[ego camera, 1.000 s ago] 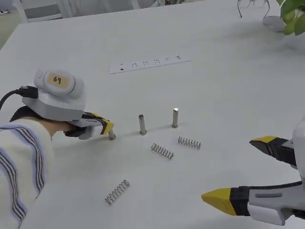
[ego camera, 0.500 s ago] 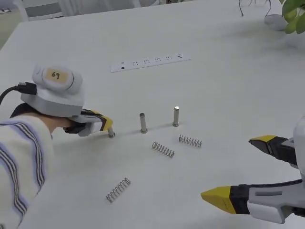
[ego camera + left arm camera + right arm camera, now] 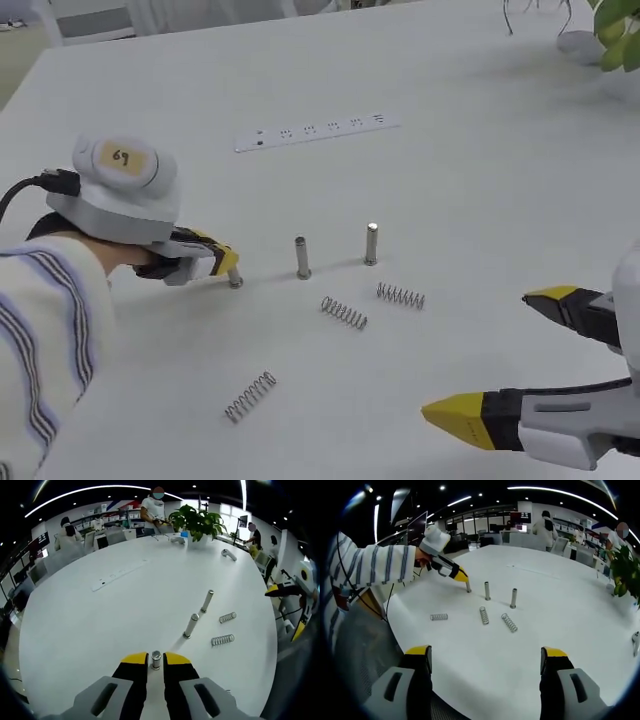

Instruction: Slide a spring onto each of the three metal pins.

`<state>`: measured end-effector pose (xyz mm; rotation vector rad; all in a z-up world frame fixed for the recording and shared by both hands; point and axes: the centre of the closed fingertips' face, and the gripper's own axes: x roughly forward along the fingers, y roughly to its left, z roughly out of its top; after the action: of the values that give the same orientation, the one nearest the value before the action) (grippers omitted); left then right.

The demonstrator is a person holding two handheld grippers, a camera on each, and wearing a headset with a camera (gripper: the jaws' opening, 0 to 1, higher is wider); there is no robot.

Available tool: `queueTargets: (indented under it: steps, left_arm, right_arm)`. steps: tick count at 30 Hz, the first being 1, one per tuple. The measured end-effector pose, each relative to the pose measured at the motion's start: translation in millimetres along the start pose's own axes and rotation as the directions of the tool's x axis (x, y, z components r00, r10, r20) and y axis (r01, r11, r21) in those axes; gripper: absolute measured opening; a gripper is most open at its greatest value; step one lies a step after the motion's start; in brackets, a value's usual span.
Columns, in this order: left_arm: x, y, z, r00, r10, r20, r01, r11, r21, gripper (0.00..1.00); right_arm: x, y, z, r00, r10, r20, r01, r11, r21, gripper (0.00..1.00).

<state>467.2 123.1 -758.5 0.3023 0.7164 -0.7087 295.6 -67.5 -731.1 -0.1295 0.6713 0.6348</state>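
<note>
Step 1 looks barely begun: the left claw (image 3: 156, 662) is pinched on the leftmost pin (image 3: 235, 281) upright on the desk (image 3: 480, 180), all 3 springs (image 3: 343, 313) lie loose, and the right claw (image 3: 476, 352), spread wide and empty, should probably next fetch the right-hand spring (image 3: 400, 295).

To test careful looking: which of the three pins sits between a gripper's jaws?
The end pin, leftmost in the head view, sits between the jaws of the left gripper. The middle pin and far pin stand free.
</note>
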Motion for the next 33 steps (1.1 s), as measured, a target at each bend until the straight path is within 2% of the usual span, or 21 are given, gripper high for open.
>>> queueTargets:
  steps: [4, 13, 15, 19, 20, 21, 22, 25, 28, 30, 33]
  left_arm:
    - [-1.3, 1.9, 1.6, 0.9998, 0.009, 0.017, -0.009, 1.0, -0.02, 0.11]
    - [-7.5, 2.5, 0.6, 0.9994, 0.012, 0.032, -0.011, 0.999, -0.043, 0.15]
    - [-9.9, 4.4, 0.5, 0.9984, 0.026, 0.051, -0.023, 0.998, -0.053, 0.18]
    - [-16.0, 1.5, -0.5, 0.9972, 0.012, 0.074, -0.007, 0.998, -0.07, 0.2]
    - [-18.5, 1.9, -1.3, 0.9971, 0.02, 0.074, -0.016, 0.998, -0.058, 0.21]
    - [-22.1, 6.4, -2.1, 0.9963, 0.049, 0.071, -0.048, 0.999, -0.009, 0.21]
    - [-23.7, 5.7, -2.3, 0.9959, 0.052, 0.074, -0.052, 0.999, -0.005, 0.22]
    - [-30.4, 5.6, -1.7, 0.995, 0.046, 0.089, -0.044, 0.999, -0.023, 0.24]
    - [-38.2, 5.0, -0.9, 0.9939, 0.048, 0.099, -0.047, 0.999, -0.014, 0.24]
    - [-42.2, 3.0, -0.5, 0.9937, 0.041, 0.104, -0.041, 0.999, 0.0, 0.25]
    - [-46.4, 0.9, -3.2, 0.9954, 0.03, 0.091, -0.032, 0.999, 0.027, 0.26]
  right_arm:
    - [0.1, 1.2, -1.2, 1.0, 0.003, -0.002, -0.003, 1.0, -0.001, 0.88]
    - [-1.4, 0.0, -2.6, 1.0, -0.005, -0.005, 0.005, 1.0, 0.008, 0.88]
    - [-1.3, 0.5, -2.5, 1.0, -0.003, -0.003, 0.003, 1.0, 0.01, 0.89]
    - [-1.0, 1.1, -1.1, 1.0, -0.001, 0.001, 0.001, 1.0, 0.011, 0.89]
    - [-0.9, 1.0, -0.8, 1.0, -0.001, 0.002, 0.001, 1.0, 0.01, 0.89]
    - [-0.7, 1.0, -0.6, 1.0, -0.001, 0.002, 0.001, 1.0, 0.01, 0.89]
    - [-0.6, 1.0, -0.4, 1.0, -0.001, 0.002, 0.001, 1.0, 0.011, 0.89]
    - [0.3, 2.0, 0.1, 1.0, 0.004, 0.004, -0.004, 1.0, 0.013, 0.88]
    - [1.0, 3.5, -1.3, 1.0, 0.008, -0.005, -0.008, 1.0, 0.008, 0.88]
    - [1.3, 3.9, -1.5, 0.9999, 0.011, -0.007, -0.01, 1.0, 0.007, 0.88]
    - [1.4, 4.1, -1.3, 0.9999, 0.012, -0.006, -0.012, 1.0, 0.008, 0.88]
